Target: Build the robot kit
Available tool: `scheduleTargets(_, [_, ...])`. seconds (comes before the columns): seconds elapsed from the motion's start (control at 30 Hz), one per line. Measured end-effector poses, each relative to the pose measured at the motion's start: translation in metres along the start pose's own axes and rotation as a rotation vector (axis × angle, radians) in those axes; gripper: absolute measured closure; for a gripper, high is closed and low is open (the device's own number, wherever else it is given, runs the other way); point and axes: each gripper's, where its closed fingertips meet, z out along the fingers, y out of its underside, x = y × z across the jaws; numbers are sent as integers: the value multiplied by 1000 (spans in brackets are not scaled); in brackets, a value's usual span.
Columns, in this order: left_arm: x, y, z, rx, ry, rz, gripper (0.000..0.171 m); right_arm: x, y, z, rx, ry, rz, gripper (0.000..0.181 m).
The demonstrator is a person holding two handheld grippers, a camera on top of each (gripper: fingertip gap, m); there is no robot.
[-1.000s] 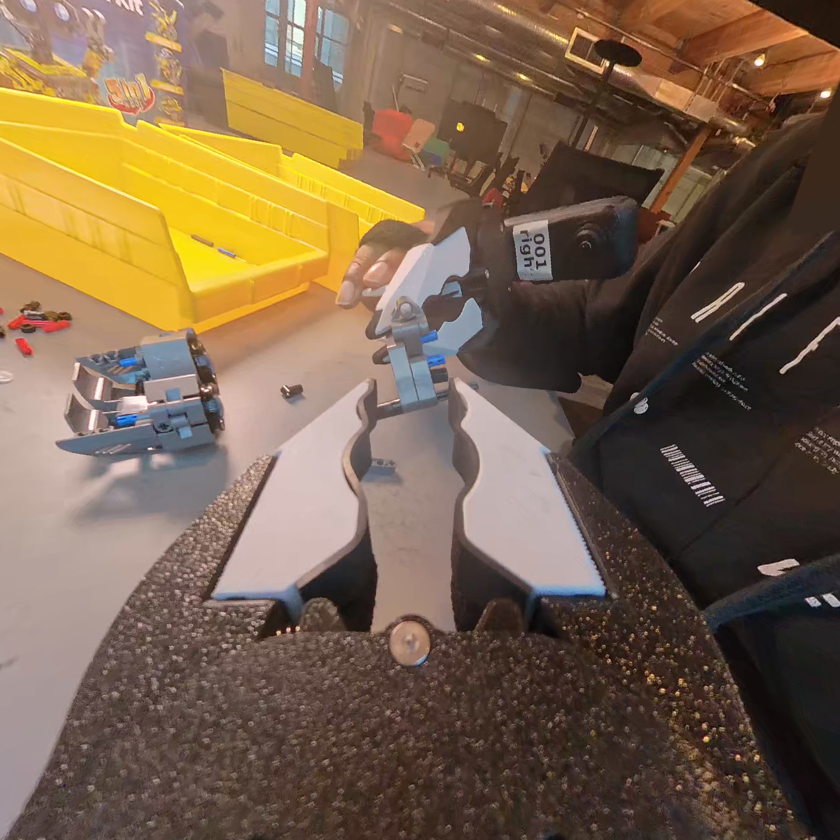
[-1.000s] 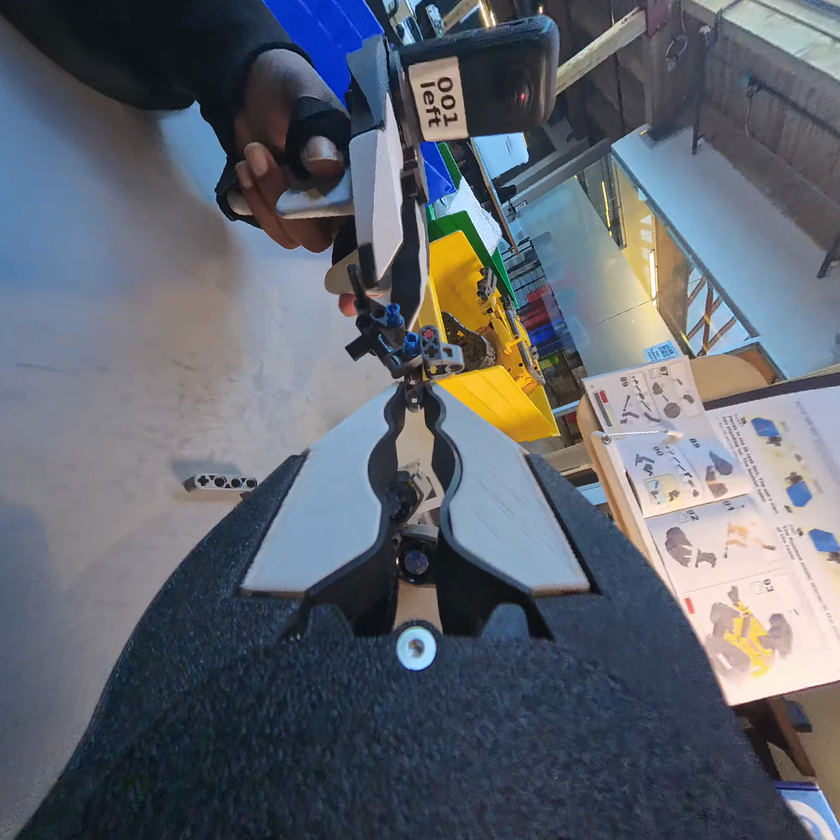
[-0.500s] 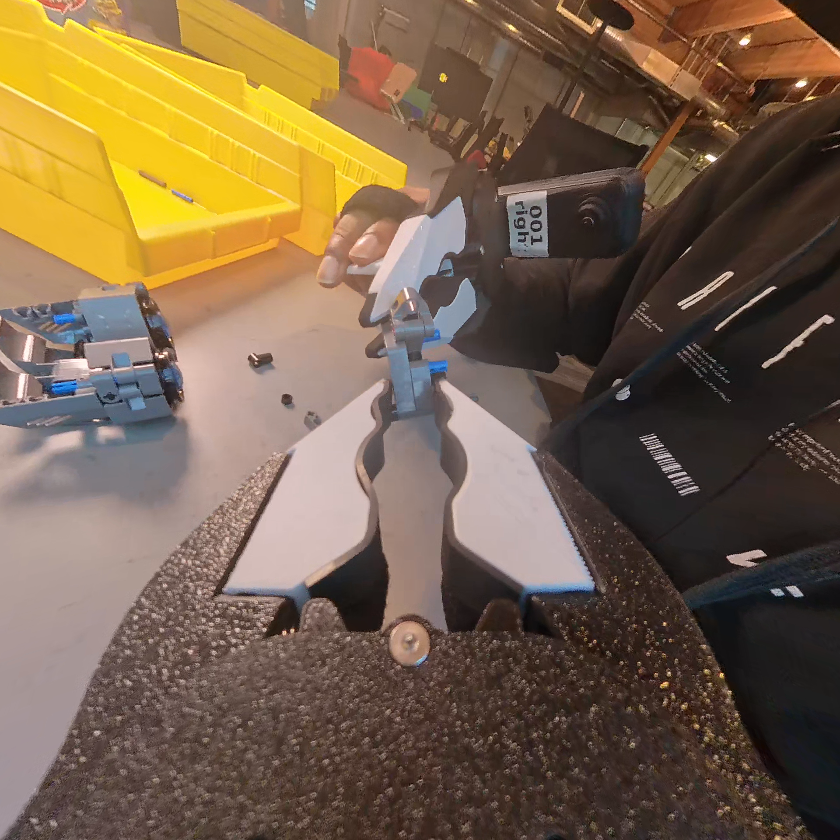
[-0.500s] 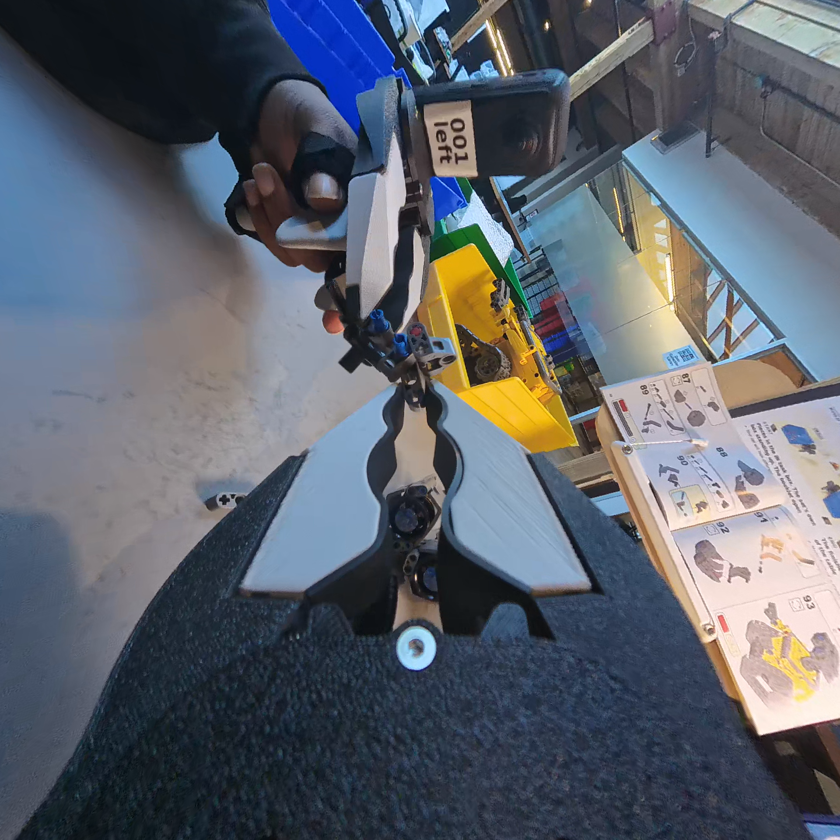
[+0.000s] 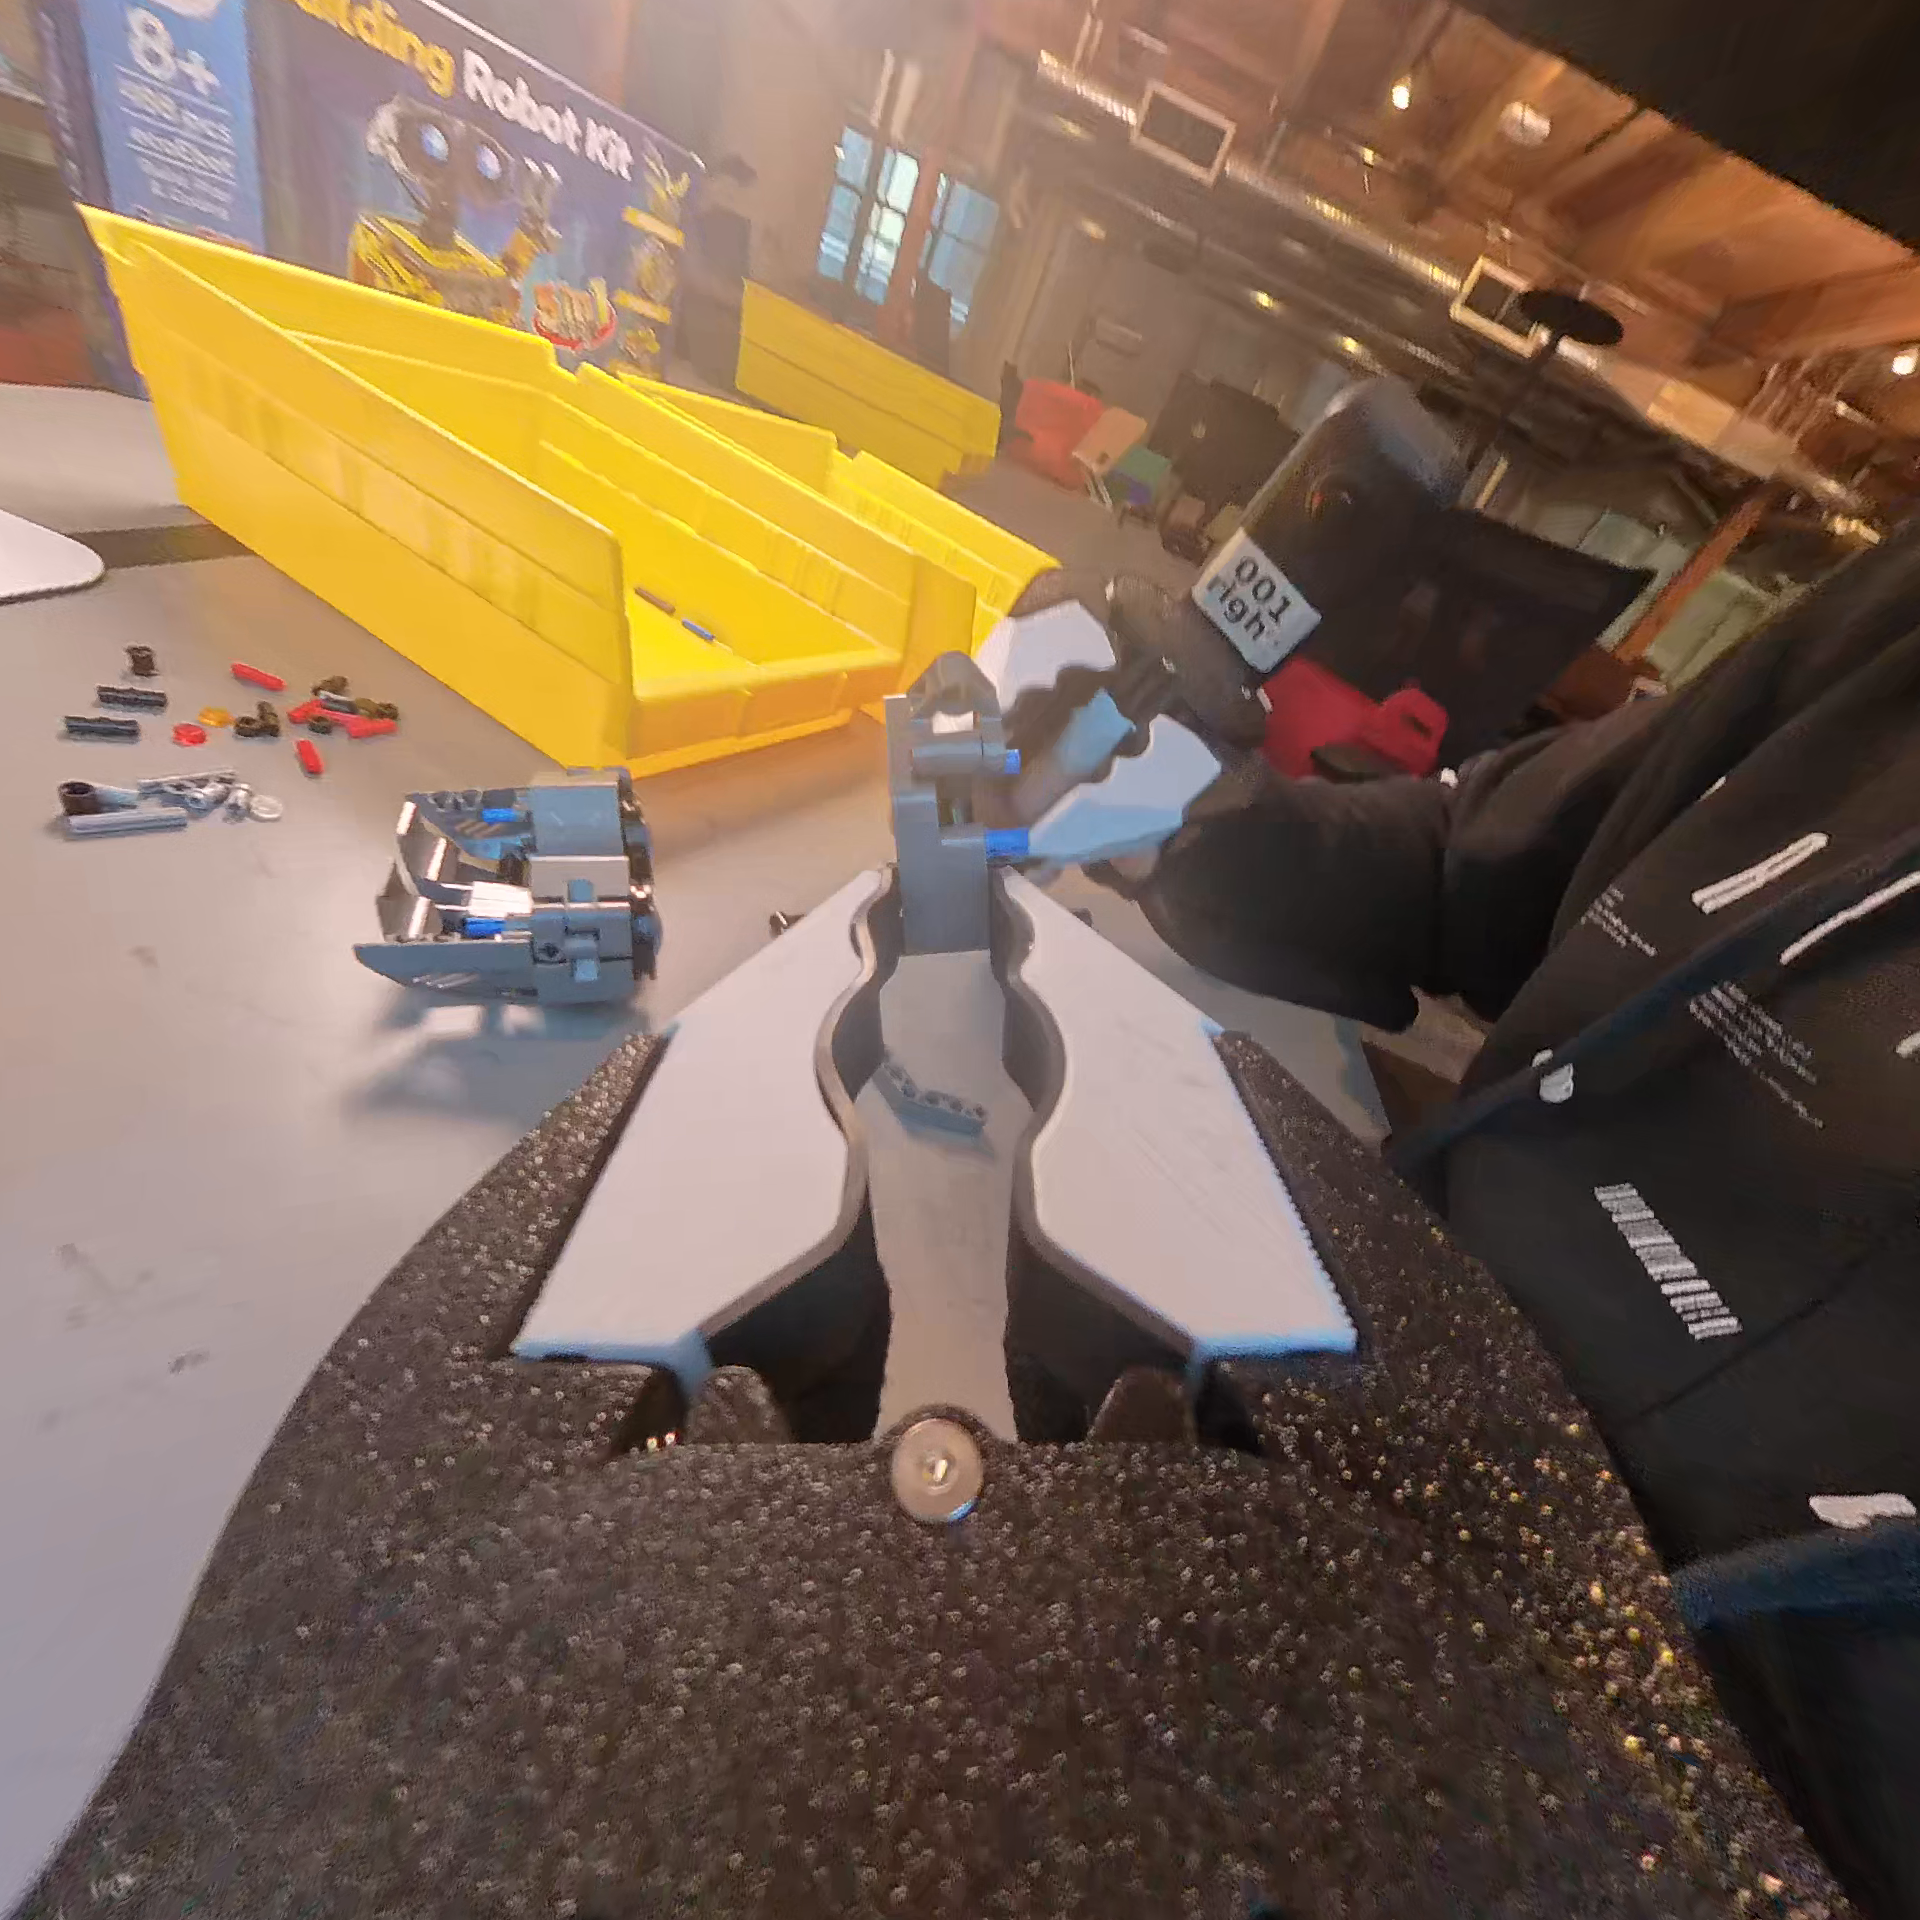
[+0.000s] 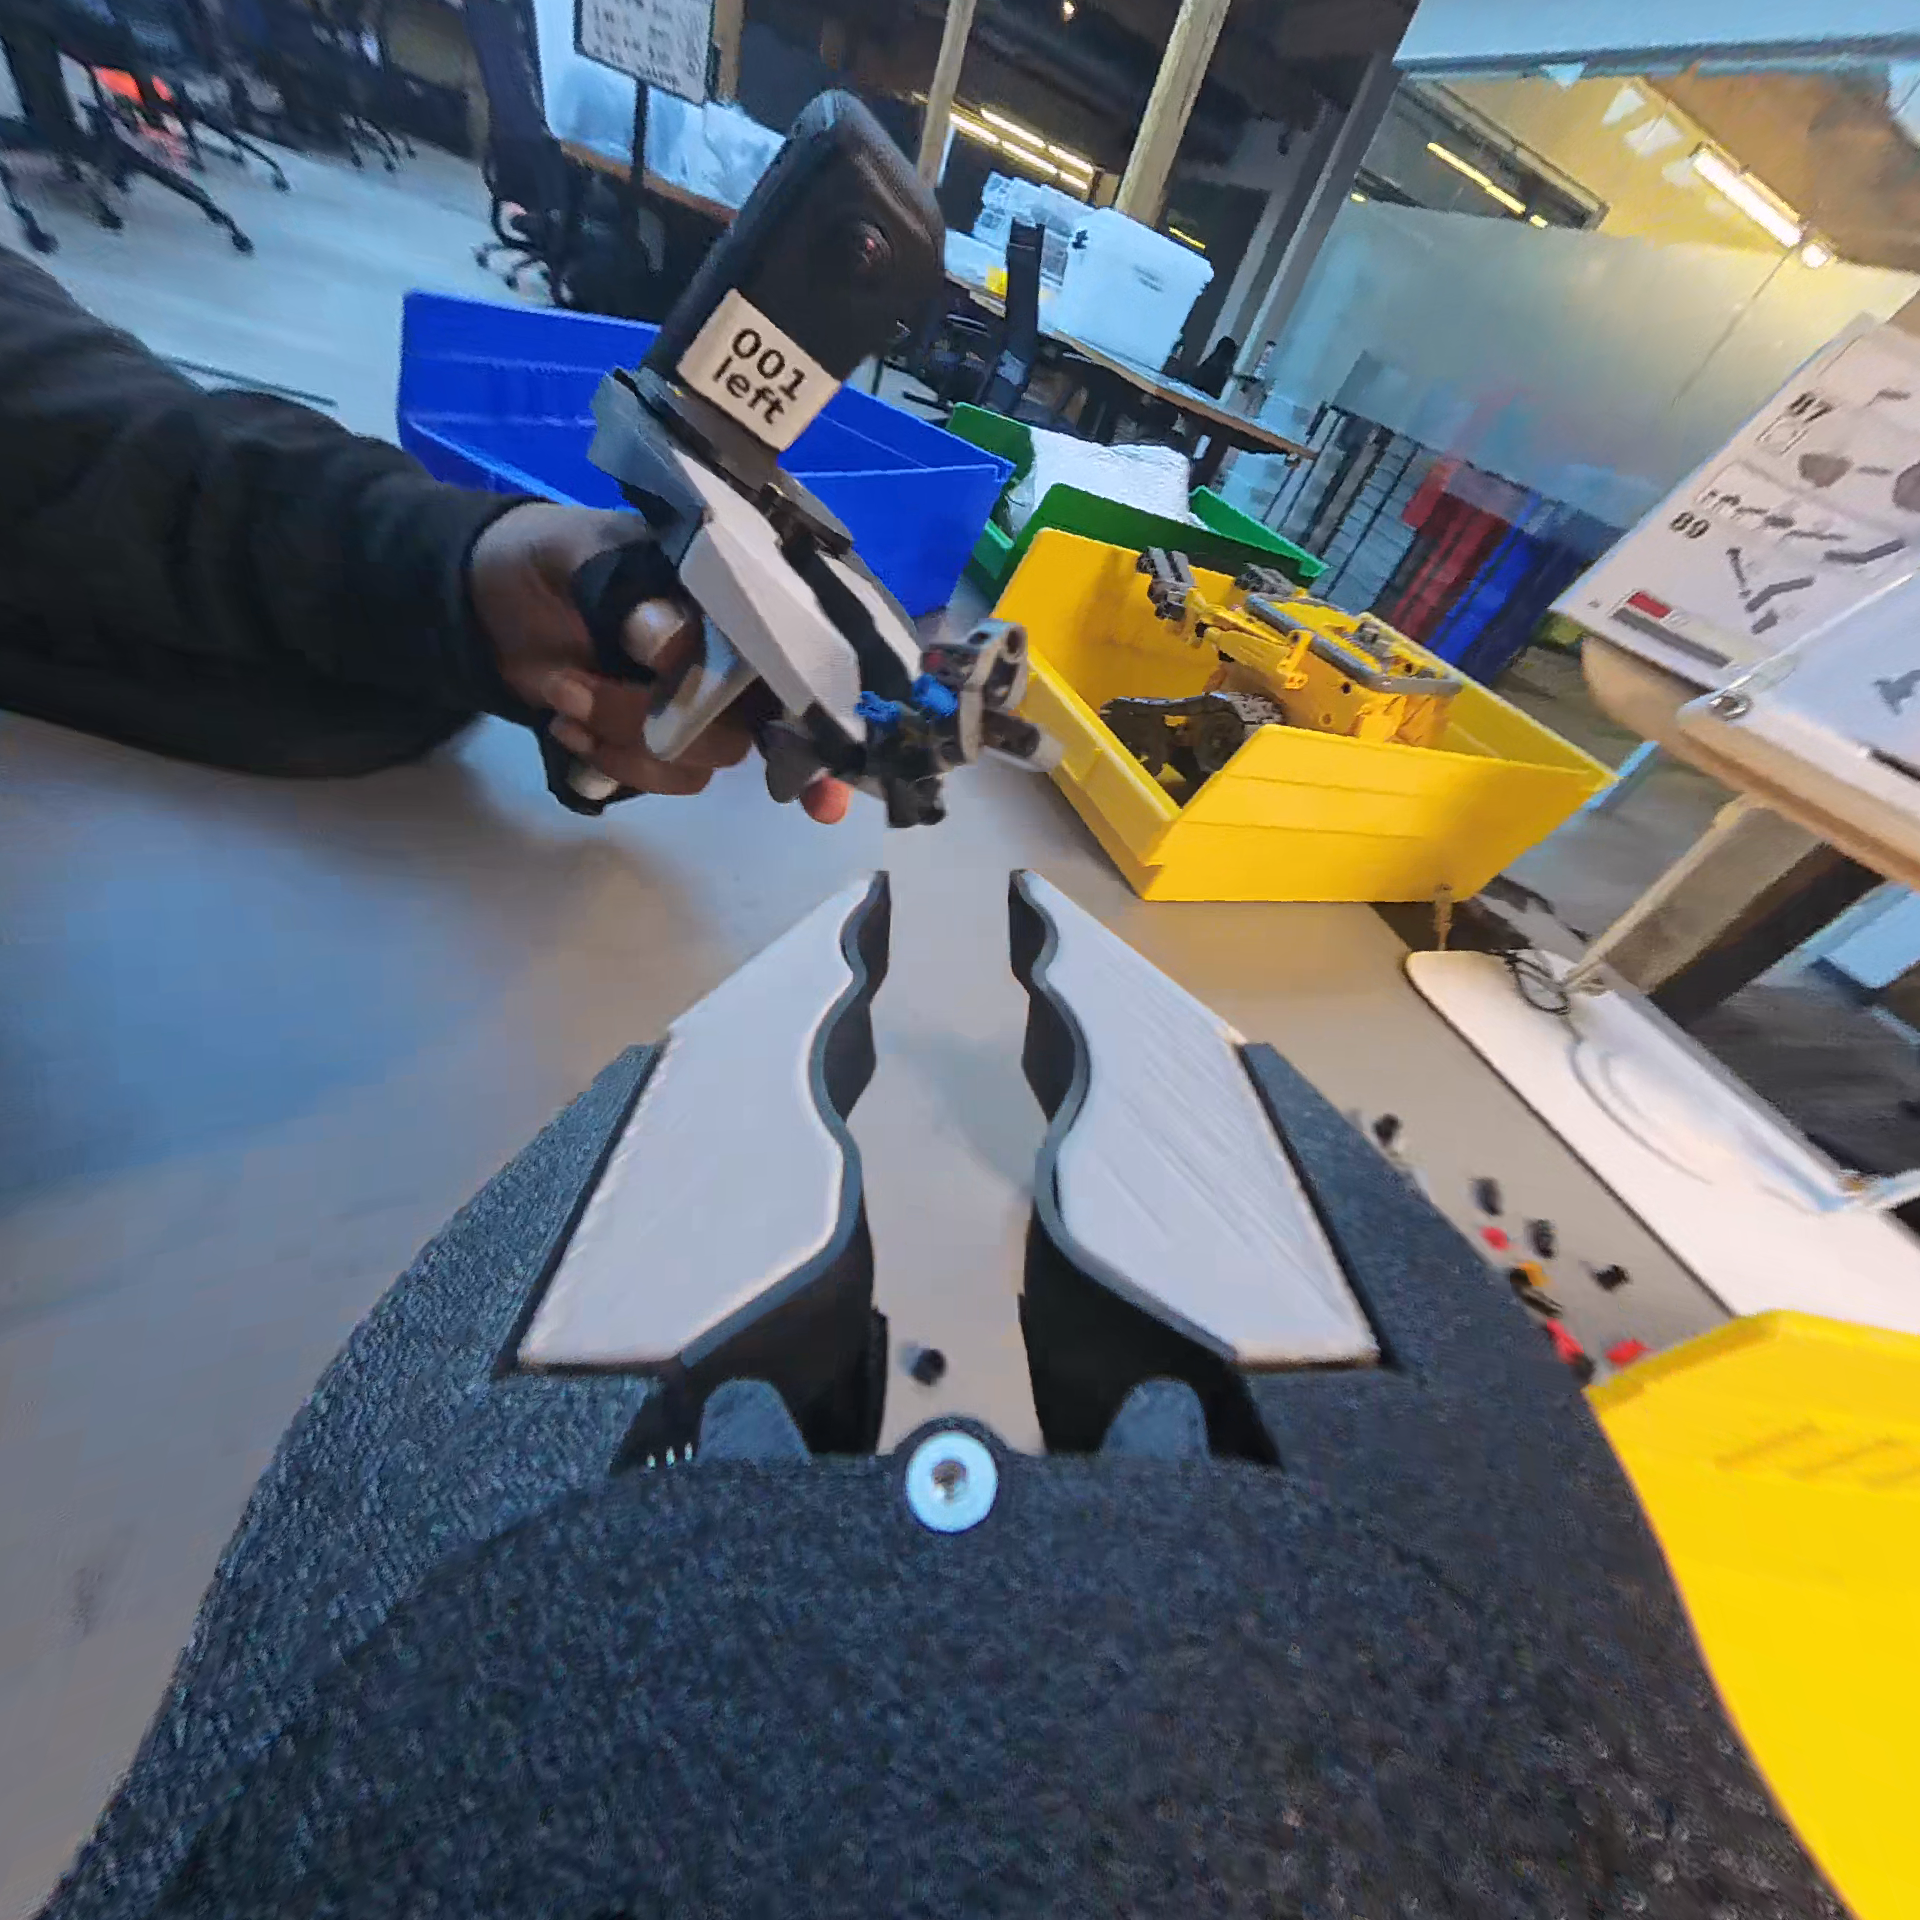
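My left gripper [image 5: 940, 899] is shut on a small grey brick assembly [image 5: 940, 821] with blue pins and holds it upright above the grey table [image 5: 260, 1143]. My right gripper [image 6: 951, 888] is open and empty, its tips just short of that assembly [image 6: 951, 707]. In the right wrist view a hand holds the left gripper [image 6: 790, 634]. The right gripper [image 5: 1091, 748] shows close behind the assembly in the left wrist view. A larger grey bucket-like build [image 5: 520, 894] lies on the table to the left.
Long yellow bins [image 5: 520, 540] and a toy kit box [image 5: 416, 156] stand at the back left, with loose small parts [image 5: 208, 727] nearby. A yellow bin with a yellow model [image 6: 1299, 727], blue bin [image 6: 582, 416], green bin [image 6: 1122, 520], instruction pages [image 6: 1787, 520] and white stand base [image 6: 1662, 1122] lie ahead and right. The tips of both grippers are at nearly the same place.
My left gripper closed on the small assembly. My right gripper, which was shut on it, has opened, let go and drawn back. Both views have swung round.
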Motion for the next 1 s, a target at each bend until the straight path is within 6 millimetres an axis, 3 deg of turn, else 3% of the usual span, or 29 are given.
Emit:
scheduleTargets(0.2, [-3,-17,0,131,20,-77,156,-14,-2,14,3,-34,53,160])
scheduleTargets(0.33, [3,-15,12,132,55,-86,155,-4,-10,16,22,16,54,160])
scheduleTargets(0.43, [7,-15,15,140,85,-98,156,6,-16,10,42,55,24,177])
scheduleTargets(0.87, [7,-13,16,129,93,-109,155,8,-16,9,38,70,-18,181])
scheduleTargets(1.0, [1,-10,18,109,52,-94,156,18,-21,4,76,80,42,181])
